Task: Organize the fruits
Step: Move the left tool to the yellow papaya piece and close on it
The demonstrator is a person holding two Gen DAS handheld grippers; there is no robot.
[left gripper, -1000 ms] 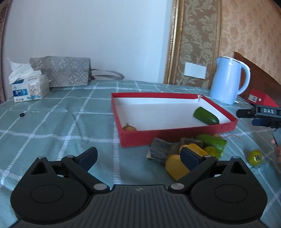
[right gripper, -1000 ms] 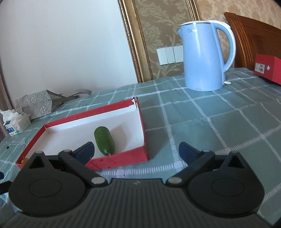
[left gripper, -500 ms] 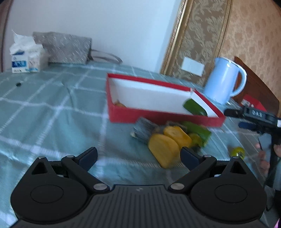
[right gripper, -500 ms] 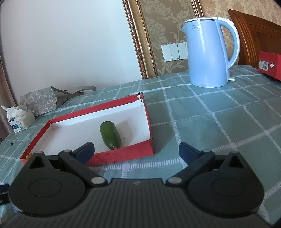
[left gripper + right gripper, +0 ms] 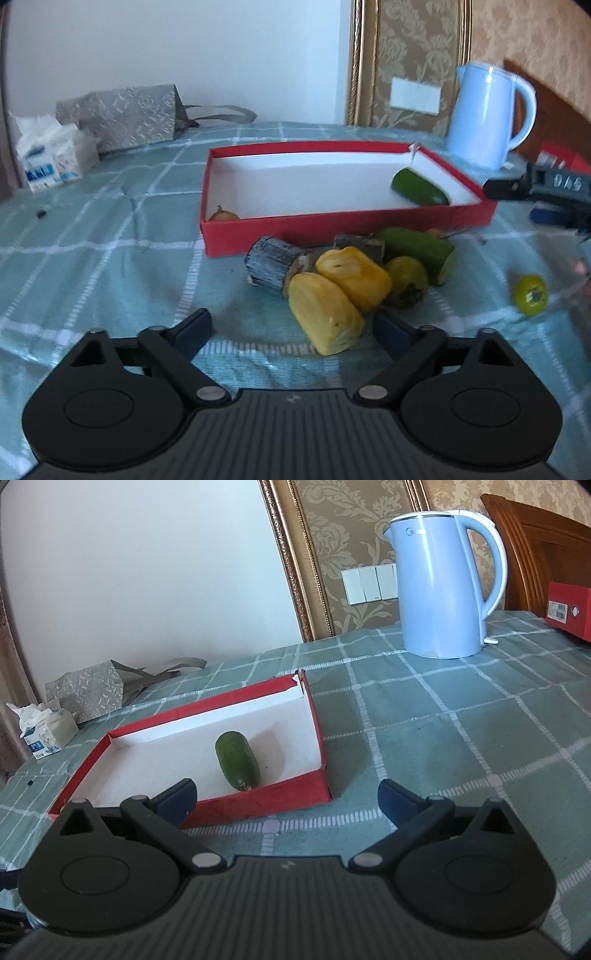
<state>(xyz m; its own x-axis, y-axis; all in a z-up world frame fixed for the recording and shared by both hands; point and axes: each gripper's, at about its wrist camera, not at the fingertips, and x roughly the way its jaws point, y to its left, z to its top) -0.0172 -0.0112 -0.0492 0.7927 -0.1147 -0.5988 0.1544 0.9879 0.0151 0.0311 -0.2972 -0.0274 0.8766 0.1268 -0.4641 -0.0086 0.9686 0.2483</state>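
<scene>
The closing left tongs (image 5: 291,330), not yet gripping, should be centred around the near yellow fruit piece (image 5: 325,317) at lower centre, while the right tongs (image 5: 286,797) are held open.

Checked woven cloth (image 5: 461,738) over the table. Red cardboard tray (image 5: 258,801), matt white inside; glossy plastic kettle (image 5: 439,590) at one o'clock.

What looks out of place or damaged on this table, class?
The red box has a torn far corner. One small green fruit lies alone on the tablecloth, away from the heap of yellow pieces.
</scene>
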